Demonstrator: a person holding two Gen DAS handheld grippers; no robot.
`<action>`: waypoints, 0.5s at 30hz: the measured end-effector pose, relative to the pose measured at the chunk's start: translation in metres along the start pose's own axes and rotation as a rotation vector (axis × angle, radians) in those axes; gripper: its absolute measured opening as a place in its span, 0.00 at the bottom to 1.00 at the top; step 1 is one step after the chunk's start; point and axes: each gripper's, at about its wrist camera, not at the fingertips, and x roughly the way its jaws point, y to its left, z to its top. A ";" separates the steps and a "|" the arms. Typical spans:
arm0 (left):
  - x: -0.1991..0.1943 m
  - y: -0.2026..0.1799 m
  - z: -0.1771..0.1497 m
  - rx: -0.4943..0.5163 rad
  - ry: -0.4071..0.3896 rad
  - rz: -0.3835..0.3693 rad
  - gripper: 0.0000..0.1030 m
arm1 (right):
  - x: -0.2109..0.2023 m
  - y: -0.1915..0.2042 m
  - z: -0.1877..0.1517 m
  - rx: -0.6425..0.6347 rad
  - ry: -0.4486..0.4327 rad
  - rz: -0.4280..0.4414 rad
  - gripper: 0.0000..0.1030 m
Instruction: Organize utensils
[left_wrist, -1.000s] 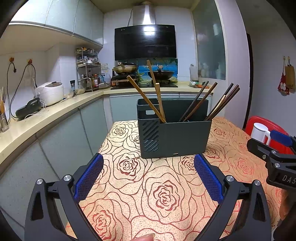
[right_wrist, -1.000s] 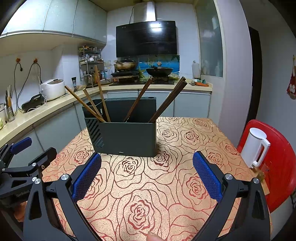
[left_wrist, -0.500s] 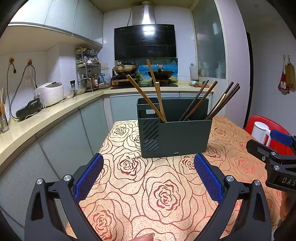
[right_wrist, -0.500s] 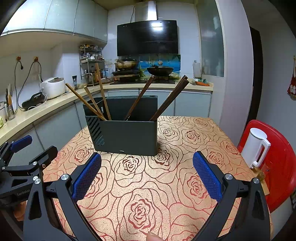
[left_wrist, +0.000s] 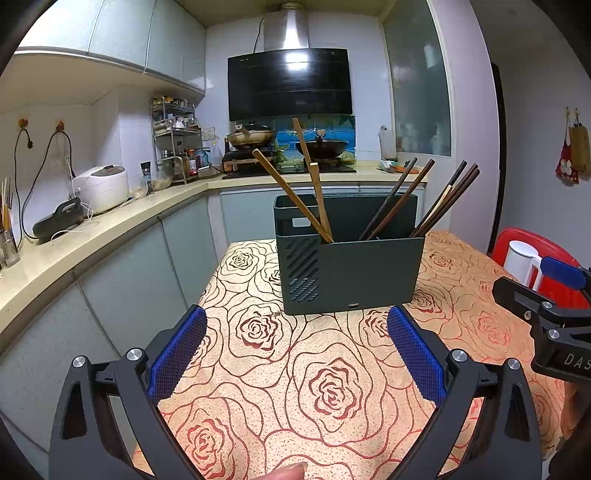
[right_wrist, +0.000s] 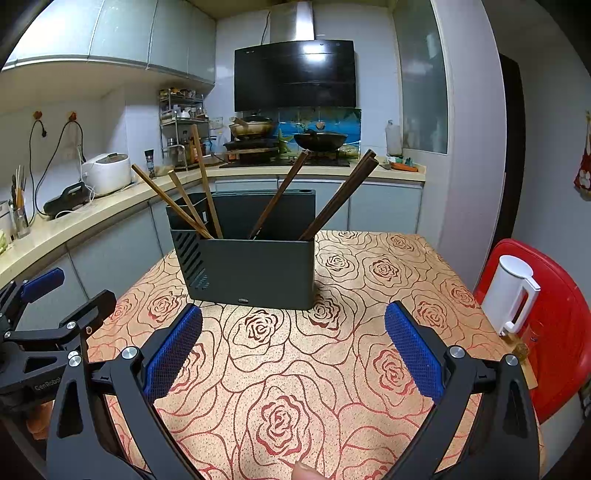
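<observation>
A dark green utensil holder (left_wrist: 354, 273) (right_wrist: 255, 269) stands on the rose-patterned table (left_wrist: 325, 391) (right_wrist: 280, 369). Several chopsticks lean out of it: light wooden chopsticks (left_wrist: 291, 195) (right_wrist: 177, 201) on the left side, dark chopsticks (left_wrist: 417, 201) (right_wrist: 336, 199) in the middle and right. My left gripper (left_wrist: 295, 332) is open and empty, hovering over the table in front of the holder. My right gripper (right_wrist: 293, 328) is open and empty too, also short of the holder. Each gripper shows at the edge of the other's view.
A white kettle (right_wrist: 511, 291) sits on a red chair (right_wrist: 554, 332) at the table's right. The kitchen counter (left_wrist: 74, 240) runs along the left with a rice cooker (left_wrist: 101, 186). A stove with pans (right_wrist: 288, 136) lies behind.
The right gripper has drifted slightly left and closer to the holder. The left gripper has barely moved. Both stay open.
</observation>
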 end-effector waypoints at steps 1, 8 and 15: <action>0.000 0.001 0.000 0.000 -0.001 0.001 0.92 | 0.000 0.000 0.000 -0.001 0.000 0.001 0.93; -0.001 0.003 -0.003 0.007 -0.003 -0.004 0.92 | 0.001 0.000 -0.001 -0.002 0.002 0.001 0.93; -0.001 0.003 -0.002 0.001 0.002 -0.003 0.92 | 0.001 0.001 -0.001 -0.002 0.003 0.001 0.93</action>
